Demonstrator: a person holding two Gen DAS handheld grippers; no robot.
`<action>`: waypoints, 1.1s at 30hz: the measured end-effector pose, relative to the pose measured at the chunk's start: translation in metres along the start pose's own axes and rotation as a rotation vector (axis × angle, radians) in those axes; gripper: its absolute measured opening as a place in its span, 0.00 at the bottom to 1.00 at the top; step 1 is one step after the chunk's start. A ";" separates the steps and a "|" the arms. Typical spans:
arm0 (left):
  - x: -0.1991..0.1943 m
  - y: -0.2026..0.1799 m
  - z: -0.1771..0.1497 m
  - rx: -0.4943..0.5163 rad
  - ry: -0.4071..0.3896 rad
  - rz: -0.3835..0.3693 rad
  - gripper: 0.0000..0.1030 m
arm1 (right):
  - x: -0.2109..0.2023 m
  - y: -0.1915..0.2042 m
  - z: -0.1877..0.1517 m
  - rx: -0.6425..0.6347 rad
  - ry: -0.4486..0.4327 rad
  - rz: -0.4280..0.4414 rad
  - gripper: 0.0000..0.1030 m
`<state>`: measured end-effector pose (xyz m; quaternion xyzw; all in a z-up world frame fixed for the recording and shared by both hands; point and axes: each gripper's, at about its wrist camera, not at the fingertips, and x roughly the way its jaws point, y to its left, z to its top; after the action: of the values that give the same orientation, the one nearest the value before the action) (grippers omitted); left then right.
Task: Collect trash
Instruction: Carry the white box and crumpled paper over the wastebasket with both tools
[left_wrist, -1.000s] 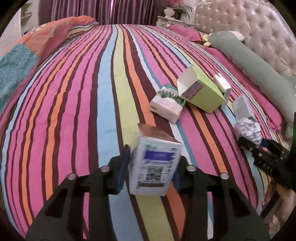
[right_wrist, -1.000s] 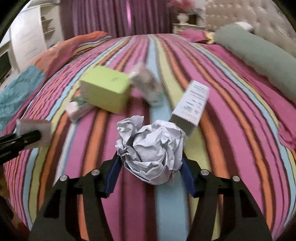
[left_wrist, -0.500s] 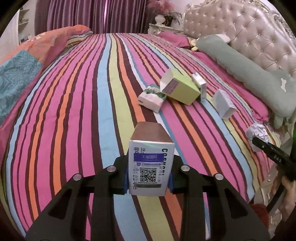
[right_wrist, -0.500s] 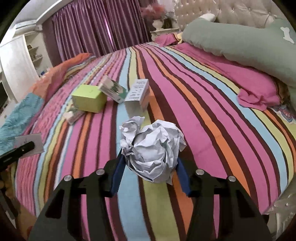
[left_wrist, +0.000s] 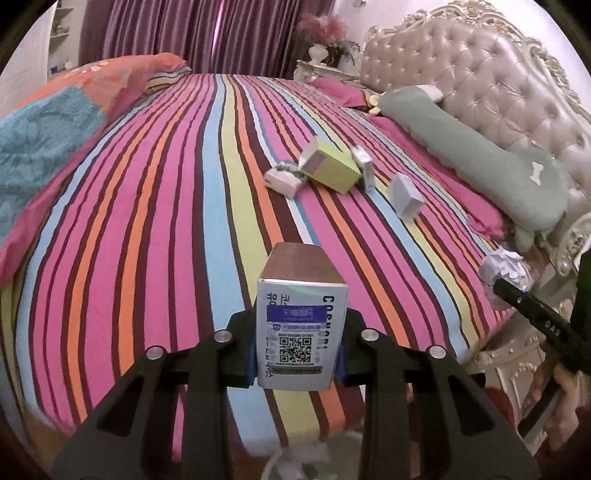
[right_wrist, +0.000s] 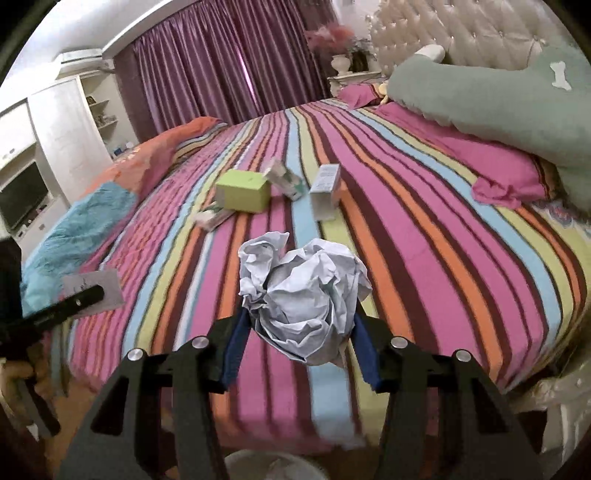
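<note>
1. The left gripper (left_wrist: 297, 360) is clenched on a white carton (left_wrist: 302, 332). The carton stands upright between the blue pads, QR label facing the camera, and is held off the striped bed (left_wrist: 155, 206) near its front edge.
2. The right gripper (right_wrist: 301, 350) is clenched on a paper ball (right_wrist: 306, 295). The ball is squeezed between both blue pads and held clear of the bed, over its near edge.
3. In the left view, the paper ball and right gripper show at the right margin, beyond the bed's corner. In the right view, the carton shows at the left margin as a grey rectangle, blurred.
4. Four items lie on the bed, mid-mattress, in a loose cluster:
   - a green box (right_wrist: 243, 190), on its side, one flap open;
   - a small pack (right_wrist: 211, 218), white and green, touching the green box on the near-left;
   - a second pack (right_wrist: 286, 179), tilted, just beside the green box;
   - a white box (right_wrist: 324, 192), a little apart to the right.
5. A green bolster (left_wrist: 476, 147) lies along the tufted headboard (left_wrist: 480, 70).
6. A pale rim (right_wrist: 273, 463) is partly visible below the right gripper; what it belongs to cannot be told.
</note>
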<state>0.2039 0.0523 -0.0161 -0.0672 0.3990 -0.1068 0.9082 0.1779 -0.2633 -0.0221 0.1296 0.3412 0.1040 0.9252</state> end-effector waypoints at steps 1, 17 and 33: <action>-0.009 -0.002 -0.013 0.001 -0.002 -0.004 0.29 | -0.007 0.003 -0.007 0.010 0.003 0.016 0.47; -0.054 -0.044 -0.161 0.057 0.136 -0.063 0.29 | -0.043 0.055 -0.092 -0.049 0.149 0.094 0.47; 0.007 -0.046 -0.220 -0.021 0.436 -0.059 0.29 | 0.013 0.051 -0.181 0.075 0.561 0.106 0.47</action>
<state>0.0398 -0.0017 -0.1595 -0.0635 0.5848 -0.1409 0.7963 0.0632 -0.1803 -0.1473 0.1476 0.5802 0.1712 0.7825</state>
